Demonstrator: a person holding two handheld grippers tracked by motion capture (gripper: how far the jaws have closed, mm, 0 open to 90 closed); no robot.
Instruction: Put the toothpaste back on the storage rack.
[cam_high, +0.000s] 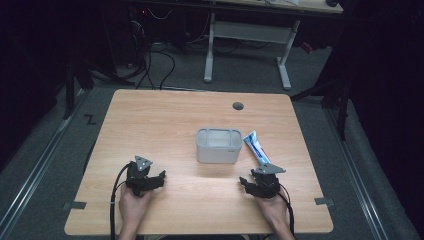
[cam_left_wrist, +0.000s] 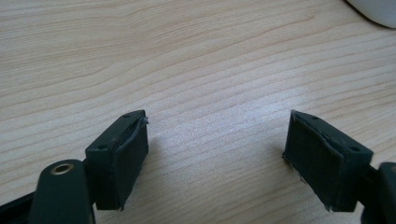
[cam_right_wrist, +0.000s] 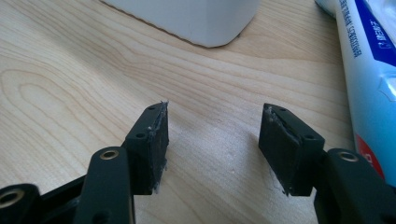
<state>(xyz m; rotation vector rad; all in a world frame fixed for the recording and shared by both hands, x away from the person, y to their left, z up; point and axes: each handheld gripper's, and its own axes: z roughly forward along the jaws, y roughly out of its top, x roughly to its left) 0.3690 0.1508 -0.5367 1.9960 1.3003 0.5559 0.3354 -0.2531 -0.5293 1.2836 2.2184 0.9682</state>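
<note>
I have both claws resting low on the wooden tabletop (cam_high: 165, 120), one at each near corner of my working area. The left claw (cam_high: 159, 178) sits at about 8 o'clock from the white container (cam_high: 218, 145); in the left gripper view its jaws stand wide apart with nothing but bare wood grain between them, and a rounded white edge of the container (cam_left_wrist: 376, 11) peeks in at 1 o'clock.

The right claw (cam_high: 245, 183) sits at about 5 o'clock from the container, released as well. In the right gripper view I see the two black pads (cam_right_wrist: 154, 147) spread with only tabletop between them. No earlier picture lets me judge whether they are moving.

The toothpaste tube (cam_high: 256, 148) — white and blue, lying flat — rests just beside the container's right wall, running diagonally from roughly 1 o'clock down toward 5 o'clock, its near end close to the right claw's grey plate. In the right gripper view the tube (cam_right_wrist: 369, 79) lies along the right edge at 2 o'clock from the pads, beside them and not between them; I can make out blue lettering and a red patch low on it. The container's corner (cam_right_wrist: 205, 21) fills the top at 12 o'clock — apart from the pads.

A round grey grommet (cam_high: 238, 106) sits in the tabletop at 12 o'clock, well beyond the container.
</note>
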